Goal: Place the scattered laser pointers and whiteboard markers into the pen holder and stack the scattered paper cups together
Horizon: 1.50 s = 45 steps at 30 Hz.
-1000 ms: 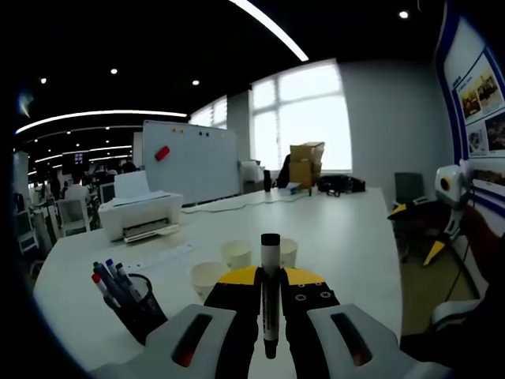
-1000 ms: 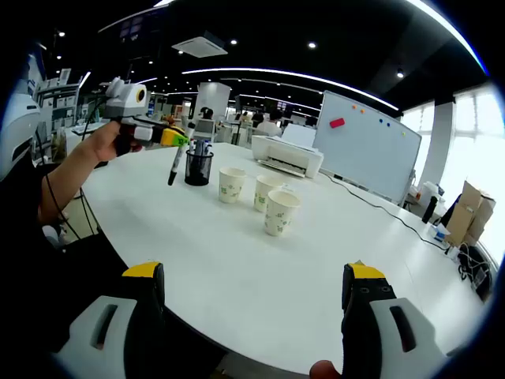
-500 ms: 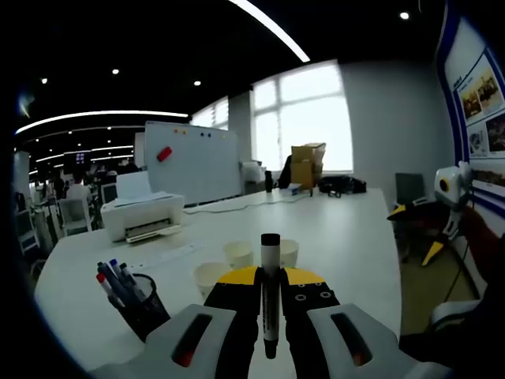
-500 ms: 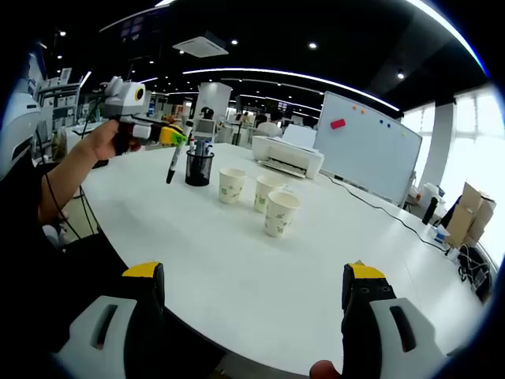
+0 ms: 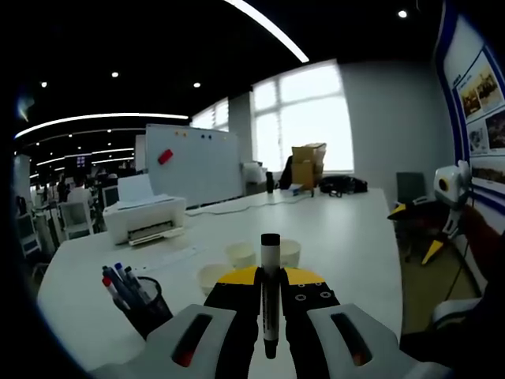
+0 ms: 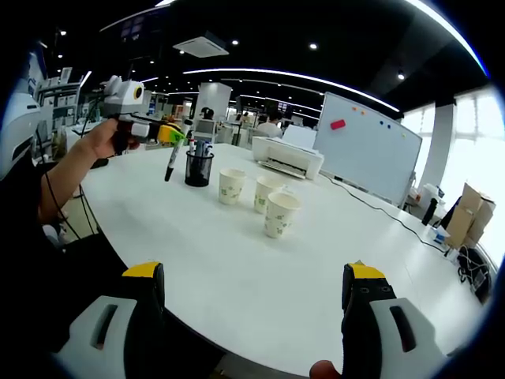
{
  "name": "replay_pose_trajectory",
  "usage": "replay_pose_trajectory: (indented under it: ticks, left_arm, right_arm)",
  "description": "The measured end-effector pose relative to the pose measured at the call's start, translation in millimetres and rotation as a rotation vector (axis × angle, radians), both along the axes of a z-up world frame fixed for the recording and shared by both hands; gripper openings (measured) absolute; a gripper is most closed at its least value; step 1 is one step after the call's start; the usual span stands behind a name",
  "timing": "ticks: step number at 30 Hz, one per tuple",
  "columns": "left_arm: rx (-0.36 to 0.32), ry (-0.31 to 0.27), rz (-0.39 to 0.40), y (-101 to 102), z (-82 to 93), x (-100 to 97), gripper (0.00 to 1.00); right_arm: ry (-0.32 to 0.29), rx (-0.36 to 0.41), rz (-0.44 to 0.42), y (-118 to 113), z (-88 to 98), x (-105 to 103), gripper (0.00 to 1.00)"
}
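My left gripper (image 5: pixel 270 294) is shut on a black whiteboard marker (image 5: pixel 271 257) that stands upright between its jaws. The black mesh pen holder (image 5: pixel 147 306) with several markers stands lower left of it, on the white table (image 5: pixel 347 237). Three paper cups (image 5: pixel 241 254) stand apart just beyond the jaws. In the right gripper view, the left gripper (image 6: pixel 170 136) holds the marker (image 6: pixel 171 163) tip down, in the air left of the pen holder (image 6: pixel 199 168). Three cups (image 6: pixel 282 213) stand to the right of the holder. My right gripper (image 6: pixel 252 312) is open over the table's near edge with nothing between its jaws.
A white printer (image 6: pixel 288 155) and a whiteboard (image 6: pixel 371 146) stand behind the cups. A cable runs along the table (image 6: pixel 237 268) at the back. A person's arm (image 6: pixel 67 178) reaches in from the left. Cardboard boxes (image 5: pixel 306 162) sit at the far end by the window.
The left gripper with the marker has drifted a little left, away from the pen holder in the right gripper view. The right gripper has not moved.
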State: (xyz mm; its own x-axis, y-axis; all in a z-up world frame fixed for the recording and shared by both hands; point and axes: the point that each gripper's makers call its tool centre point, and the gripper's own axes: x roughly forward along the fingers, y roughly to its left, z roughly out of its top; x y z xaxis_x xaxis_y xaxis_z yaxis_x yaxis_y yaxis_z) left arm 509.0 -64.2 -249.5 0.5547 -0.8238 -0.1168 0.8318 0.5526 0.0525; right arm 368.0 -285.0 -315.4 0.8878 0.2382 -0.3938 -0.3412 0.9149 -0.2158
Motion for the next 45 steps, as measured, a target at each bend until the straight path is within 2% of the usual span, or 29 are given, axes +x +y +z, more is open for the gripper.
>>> replay_pose_trajectory:
  ticks: [45]
  left_arm:
    - [0.000, -0.031, 0.048, 25.2, 14.0, 11.7, 0.14]
  right_arm:
    - [0.006, 0.003, -0.003, 0.6, -2.8, -0.4, 0.88]
